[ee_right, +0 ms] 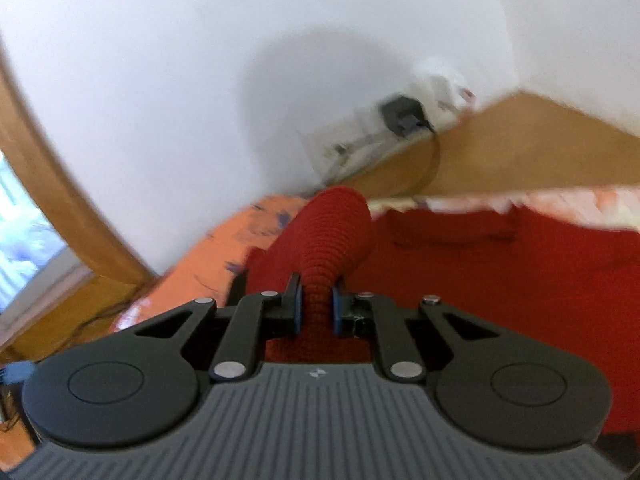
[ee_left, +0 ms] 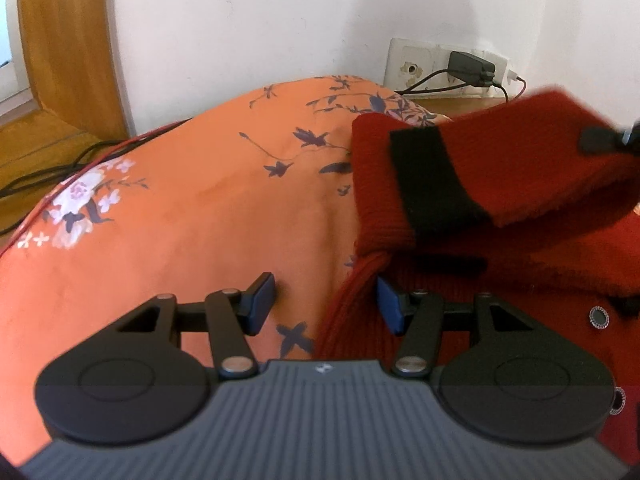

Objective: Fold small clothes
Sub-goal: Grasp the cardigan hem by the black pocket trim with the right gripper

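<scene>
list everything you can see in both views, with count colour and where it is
red knitted garment with a black band: one, red, on the bedcover, a part lifted
round dark buttons: two visible, dark with pale rims, on the garment's right
orange floral bedcover: one, orange with blue and white flowers, under the garment
white wall socket plate: one, white, low on the wall
black plug adapter: one, black, in the socket
curved wooden frame: one, brown, far left
left gripper: one, black, open at the garment's edge
right gripper: one, black, shut on red ribbed knit

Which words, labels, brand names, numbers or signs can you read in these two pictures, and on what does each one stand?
No readable words or numbers.
Left claw: small white logo on its body, no letters.
Right claw: same logo, blurred.
Black plug: no legible label.
</scene>
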